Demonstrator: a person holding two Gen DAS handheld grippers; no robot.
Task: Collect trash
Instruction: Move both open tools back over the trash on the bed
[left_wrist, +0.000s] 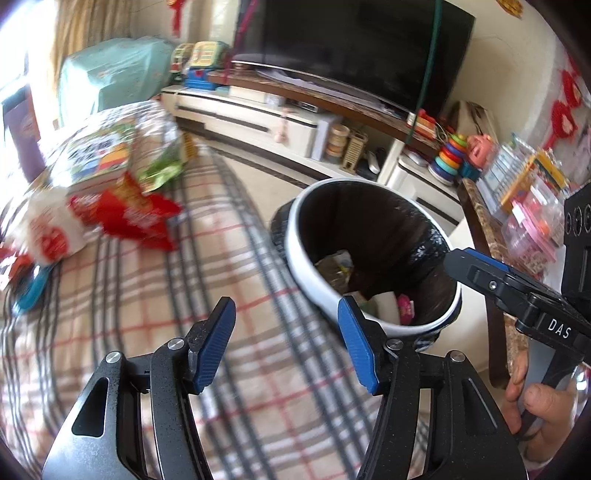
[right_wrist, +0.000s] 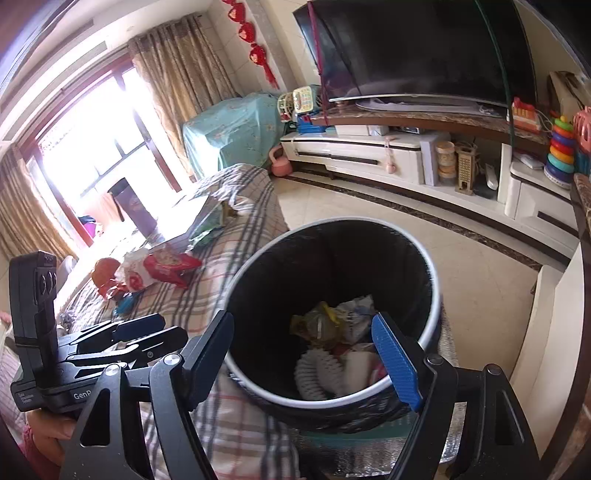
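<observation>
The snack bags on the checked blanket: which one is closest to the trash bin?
The red snack bag. It lies nearer the trash bin than the white-and-red bag beside it and the green bag farther back.

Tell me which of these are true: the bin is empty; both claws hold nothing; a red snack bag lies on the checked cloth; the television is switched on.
1. The round white-rimmed bin with a black liner is empty. False: crumpled wrappers lie inside.
2. The left claw and the right claw hold nothing. True.
3. A red snack bag lies on the checked cloth. True.
4. The large flat television is switched on. False: its screen is dark.
</observation>
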